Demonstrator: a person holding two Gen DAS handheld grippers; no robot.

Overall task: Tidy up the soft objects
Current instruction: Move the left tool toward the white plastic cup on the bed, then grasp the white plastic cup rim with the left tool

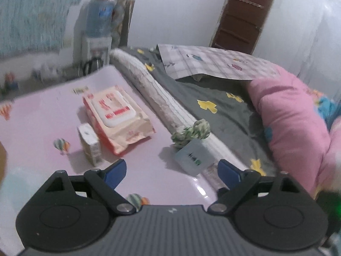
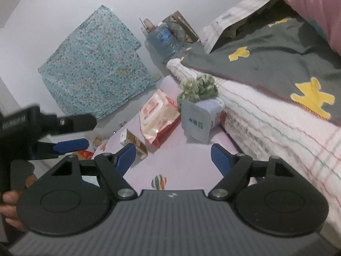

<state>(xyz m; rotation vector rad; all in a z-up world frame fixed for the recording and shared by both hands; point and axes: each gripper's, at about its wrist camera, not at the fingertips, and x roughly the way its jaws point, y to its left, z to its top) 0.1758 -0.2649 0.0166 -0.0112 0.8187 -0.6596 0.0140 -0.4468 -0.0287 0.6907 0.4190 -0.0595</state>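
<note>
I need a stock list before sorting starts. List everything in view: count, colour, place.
Pink table top with balloon prints: one, beside the bed.
Peach wet-wipes pack with white lid: one, lying on the table.
Small white tissue packet: one, touching the wipes pack.
Green-and-white knotted cloth: one, atop the wrapped roll.
Plastic-wrapped pale blue roll: one, at the mattress edge.
Grey bedsheet with yellow shapes: one, on the bed.
Pink quilt: one, far side of the bed.
Blue water bottle: one, by the wall.
Teal floral cloth: one, on the wall.
Left hand-held gripper: black, blue pads, open.
Right hand-held gripper: same, open.
</note>
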